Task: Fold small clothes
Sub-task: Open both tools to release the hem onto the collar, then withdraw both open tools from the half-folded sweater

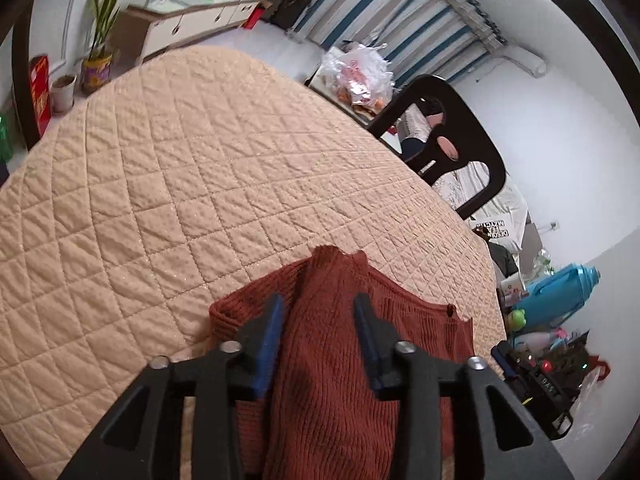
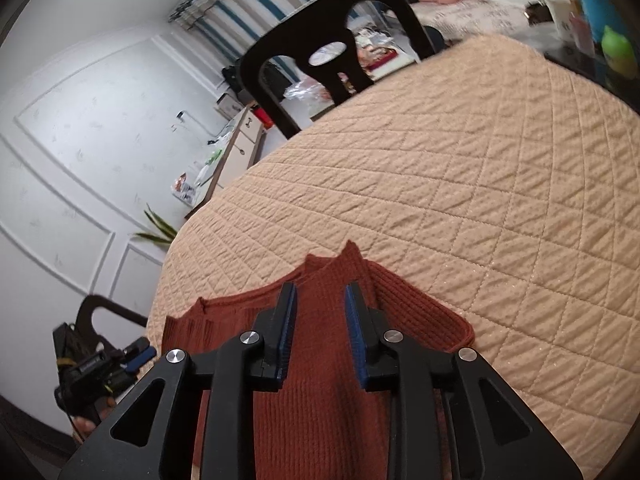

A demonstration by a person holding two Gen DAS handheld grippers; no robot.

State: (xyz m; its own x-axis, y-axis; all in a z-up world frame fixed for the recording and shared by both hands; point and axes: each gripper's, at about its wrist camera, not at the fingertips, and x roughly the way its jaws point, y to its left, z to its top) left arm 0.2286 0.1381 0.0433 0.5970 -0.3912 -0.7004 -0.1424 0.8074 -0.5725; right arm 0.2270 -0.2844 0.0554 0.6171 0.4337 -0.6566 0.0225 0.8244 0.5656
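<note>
Even, soft daylight; faint shadows; strong fisheye bending and dark vignette at edges; slight blur.

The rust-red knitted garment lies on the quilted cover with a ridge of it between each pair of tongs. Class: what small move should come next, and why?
Probably draw both tongs back clear of the knitted garment. The left tongs and right tongs stand open, pads not pressing the raised fabric ridge between them, and the garment rests on the quilted cover, so nothing is held.
</note>
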